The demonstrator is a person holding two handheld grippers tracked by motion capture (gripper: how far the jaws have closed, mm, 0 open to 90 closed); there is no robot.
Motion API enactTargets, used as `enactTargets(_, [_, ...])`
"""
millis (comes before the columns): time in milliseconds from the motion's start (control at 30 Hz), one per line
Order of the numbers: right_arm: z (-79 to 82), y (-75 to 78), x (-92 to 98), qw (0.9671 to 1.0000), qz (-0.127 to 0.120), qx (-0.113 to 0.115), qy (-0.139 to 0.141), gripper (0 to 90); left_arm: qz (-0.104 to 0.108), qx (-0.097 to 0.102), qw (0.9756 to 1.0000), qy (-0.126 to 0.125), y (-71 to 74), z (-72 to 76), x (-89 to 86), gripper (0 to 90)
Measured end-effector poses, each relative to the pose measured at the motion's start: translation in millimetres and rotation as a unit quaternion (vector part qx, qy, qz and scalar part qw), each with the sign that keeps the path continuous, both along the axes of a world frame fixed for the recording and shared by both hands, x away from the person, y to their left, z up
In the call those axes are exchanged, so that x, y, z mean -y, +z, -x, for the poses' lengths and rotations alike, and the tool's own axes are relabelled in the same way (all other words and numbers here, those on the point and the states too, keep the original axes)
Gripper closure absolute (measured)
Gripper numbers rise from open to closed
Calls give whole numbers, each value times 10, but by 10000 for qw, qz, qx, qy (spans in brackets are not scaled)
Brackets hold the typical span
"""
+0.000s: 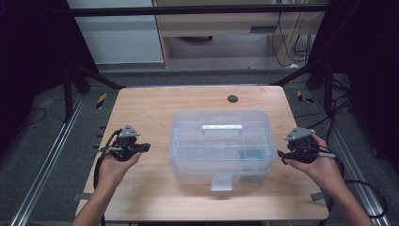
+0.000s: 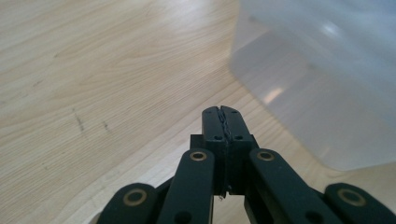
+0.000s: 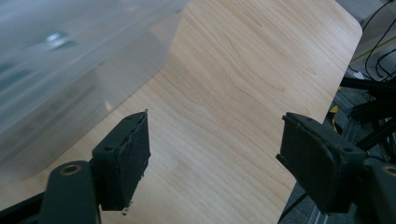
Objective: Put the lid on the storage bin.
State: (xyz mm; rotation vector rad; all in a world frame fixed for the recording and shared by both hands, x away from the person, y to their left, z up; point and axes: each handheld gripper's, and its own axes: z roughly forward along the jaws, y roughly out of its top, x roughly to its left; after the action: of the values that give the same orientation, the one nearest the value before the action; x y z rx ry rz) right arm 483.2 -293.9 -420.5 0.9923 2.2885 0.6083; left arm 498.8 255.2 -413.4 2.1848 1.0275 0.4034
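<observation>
While both hands hover at the two sides of the clear plastic storage box [image 1: 221, 143], nothing is gripped yet. The left gripper [image 1: 145, 147] has its jaws pressed fully together with nothing between them; in the left gripper view the box wall [image 2: 322, 84] stands just ahead of its tips and to their right, near but apart. The right gripper [image 1: 282, 156] has its jaws standing wide apart and empty; in the right gripper view the box [image 3: 70, 60] lies ahead and to the left of its left pad, not touching, and between the pads there is only the worktop [image 3: 224, 116].

The box sits closed between the two grippers, its front latch [image 1: 221, 181] pointing toward the person and its handle [image 1: 222, 127] lying flat on the lid.

I judge that the work is to take hold of the box or to open it. Some risks come from here. The closed left gripper can only push, so a push on that wall may slide the light box across the smooth worktop toward the right gripper. The walls are smooth and slanted, so the right pads may slip off if they close on a corner. Small contents seem to lie inside, near the right gripper's side; a sudden tilt could scatter them.
</observation>
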Motion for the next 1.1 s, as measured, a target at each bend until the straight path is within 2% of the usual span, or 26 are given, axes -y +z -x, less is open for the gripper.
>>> enactTargets(33, [-39,-24,5,10000,-11,7,-21,265,0,0,10000,0,0,0,0,900])
enactTargets(67, [-85,-55,6,10000,-44,5,-54,276,-92,-31,9999,72,-66,-76,-20,899])
enactTargets(300, [-295,-216,40,9996,-115,29,-248,326,-186,-164,9992,298,-265,-276,-47,900])
enactTargets(400, [-377,-296,67,9989,-308,18,-366,327,-243,-195,9988,389,-334,-341,-53,900])
enactTargets(500, [-440,-362,83,9983,-363,12,-450,327,-265,-215,9983,482,-396,-401,-71,900])
enactTargets(633, [-519,-453,90,9972,-461,14,-593,291,-258,-92,9981,557,-475,-457,-92,887])
enactTargets(767, [-587,-531,76,9956,-567,-7,-742,233,-268,168,9959,842,-534,-489,-109,607])
enactTargets(867, [-624,-572,73,9940,-701,-35,-837,211,-265,199,9952,917,-584,-514,-112,423])
enactTargets(967, [-646,-603,74,9923,-842,-58,-904,202,-216,158,9952,946,-618,-522,-119,331])
enactTargets(1033, [-668,-655,76,9899,-1029,-111,-967,190,-81,111,9951,978,-672,-527,-138,299])
enactTargets(1100, [-677,-684,78,9890,-1092,-145,-983,184,19,32,9950,1000,-713,-535,-141,262])
